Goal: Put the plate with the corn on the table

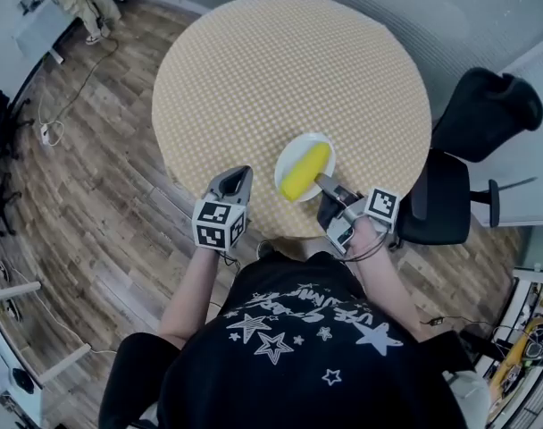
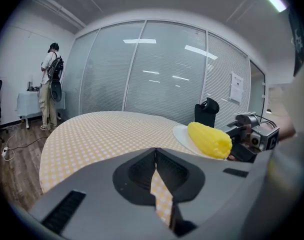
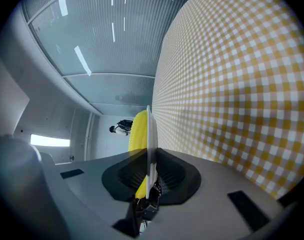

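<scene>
1. Head view: we see the plate [image 1: 297,147] over the near right part of the round table [image 1: 280,70], close to the edge by the person, with the corn [image 1: 304,172] lying on it. The cob's long axis runs slantwise, from near-left to far-right. The right gripper [image 1: 326,182] reaches in from the near right and meets the rim alongside the cob, not at either end. The left gripper [image 1: 235,179] hangs just left of the plate, at the table's edge and apart from it

2. Left gripper view: the left gripper [image 2: 155,156] has its jaws together at the tips with nothing between them, only checked cloth showing past them. The plate [image 2: 181,133] and corn [image 2: 208,139] lie off to its right, with the right gripper [image 2: 248,134] behind them

3. Right gripper view: the right gripper [image 3: 150,169] is clamped on the plate [image 3: 150,134], seen edge-on between the jaws, corn [image 3: 138,129] on one face and tablecloth [image 3: 232,84] facing the other. We cannot tell whether the underside touches the cloth. We judge the setting-down falls to the right hand, which has to keep the plate level so the cob does not roll
</scene>
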### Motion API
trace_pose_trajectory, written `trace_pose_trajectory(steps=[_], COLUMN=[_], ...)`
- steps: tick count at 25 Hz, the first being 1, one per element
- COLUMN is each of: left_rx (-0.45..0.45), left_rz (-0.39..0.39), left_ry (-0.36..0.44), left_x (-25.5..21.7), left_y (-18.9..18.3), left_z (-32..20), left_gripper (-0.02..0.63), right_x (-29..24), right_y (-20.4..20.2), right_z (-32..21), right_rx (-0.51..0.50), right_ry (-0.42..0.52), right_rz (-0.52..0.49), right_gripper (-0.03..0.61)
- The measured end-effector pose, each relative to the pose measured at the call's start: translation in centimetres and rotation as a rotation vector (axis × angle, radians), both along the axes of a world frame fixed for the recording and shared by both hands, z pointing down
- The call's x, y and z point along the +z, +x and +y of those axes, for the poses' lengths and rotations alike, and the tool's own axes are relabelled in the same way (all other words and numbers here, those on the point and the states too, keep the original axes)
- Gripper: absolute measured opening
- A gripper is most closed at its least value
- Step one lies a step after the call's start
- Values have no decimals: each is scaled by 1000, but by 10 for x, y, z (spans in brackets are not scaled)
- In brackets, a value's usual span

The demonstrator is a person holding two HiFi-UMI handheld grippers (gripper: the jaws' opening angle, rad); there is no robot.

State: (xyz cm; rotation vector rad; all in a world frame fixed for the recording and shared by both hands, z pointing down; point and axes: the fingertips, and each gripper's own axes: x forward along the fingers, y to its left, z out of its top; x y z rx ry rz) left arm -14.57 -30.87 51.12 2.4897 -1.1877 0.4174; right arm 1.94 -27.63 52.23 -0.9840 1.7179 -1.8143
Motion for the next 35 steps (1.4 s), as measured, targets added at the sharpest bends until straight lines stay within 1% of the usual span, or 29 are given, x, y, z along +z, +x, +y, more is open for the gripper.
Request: trace_pose_trajectory(steps=[4,7,12,15,19,23,26,31,35], left_rx=[10,1,-55,-92,-122,-150,-153,-146,-137], left_rz=[9,6,-27,-28,-35,-37,-47,-61,-72], left_ry=[0,-3,-24,-26,-17,-17,-22,-30,-38], left_x=[-1,0,-4,2,-2,-3,0,7,15], left_y=[6,7,12,19,27,42,53,63,71], left_z=[-1,-4,-34,-45,-62,-95,-117,-146,-168], left_gripper=[8,9,9,9,9,9,8,9,9], right_x=[4,5,4,11,7,8,14,29,41], right_y=[1,6,22,33,40,49,54,63,76], right_z=[1,-9,-57,-77,-101,-139,-158,-173,-191], right_rx=[-18,-28,-74,-109,-135,-169,-171,-163,-150], right_ry=[-3,-3,-9,5,14,30,29,-2,-25], right_rz=[19,31,22,31,26,24,6,-17,1], right_gripper=[51,51,51,51,51,51,51,51,51])
